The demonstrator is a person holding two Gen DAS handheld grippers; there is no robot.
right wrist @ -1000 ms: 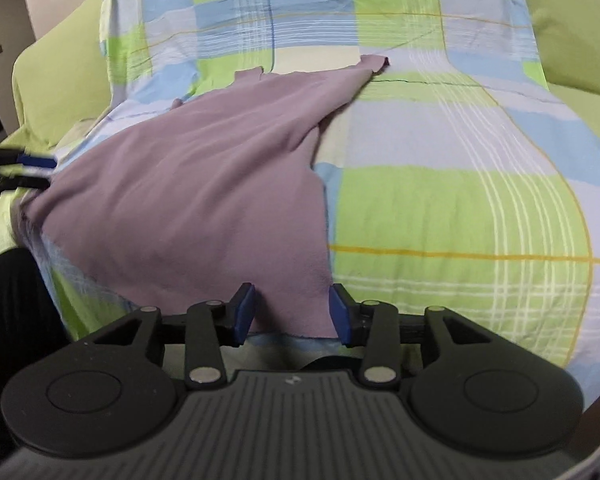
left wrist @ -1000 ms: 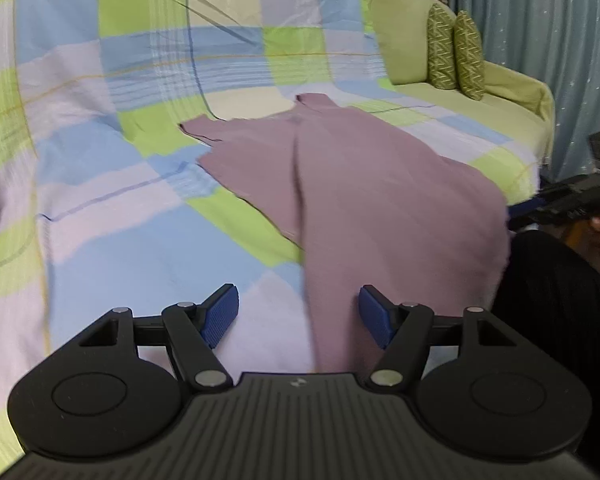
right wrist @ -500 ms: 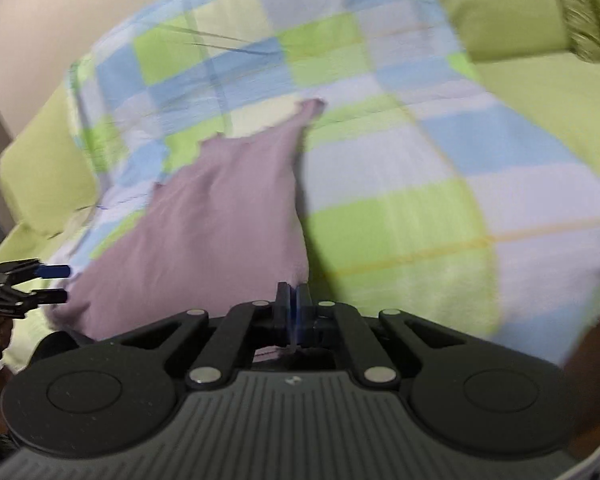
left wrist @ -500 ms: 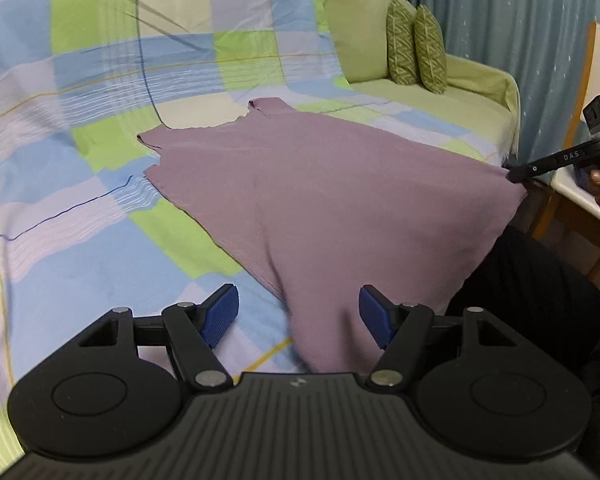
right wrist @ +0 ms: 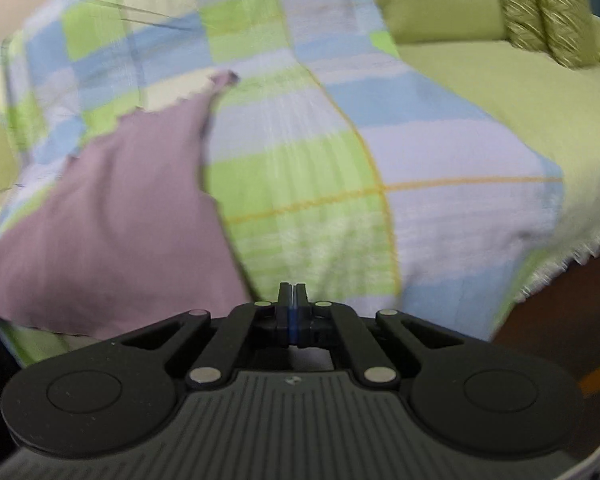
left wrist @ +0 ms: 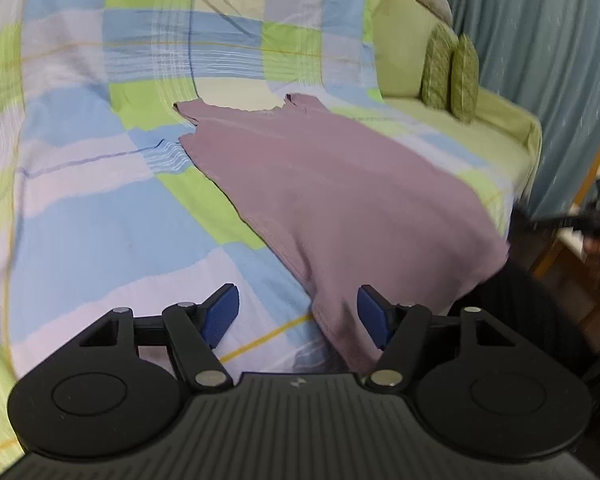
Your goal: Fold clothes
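Note:
A mauve sleeveless top (left wrist: 340, 184) lies spread on a checked blanket (left wrist: 100, 220), straps at the far end. My left gripper (left wrist: 296, 312) hovers at the near hem. Its jaws are closing, and the hem's left corner lies between them beside the right pad (left wrist: 374, 320), unpinched. In the right wrist view the top (right wrist: 112, 216) runs taut toward my right gripper (right wrist: 292, 292). That gripper's jaws stand together, easing apart by a hair, with the hem corner seemingly pinched below the tips. It also shows blurred at the far right, right gripper (left wrist: 556, 222).
The blanket covers a green sofa (left wrist: 500, 128) with two patterned cushions (left wrist: 450, 72) at its far end. A blue curtain (left wrist: 540, 40) hangs behind. The person's dark trousers (left wrist: 520, 312) stand against the sofa's front edge. The blanket's fringed edge (right wrist: 560, 264) hangs off at right.
The right gripper shut on the hem and drew it rightward. The top went from half folded over itself to spread wide. The left gripper's view swung and rolled slightly.

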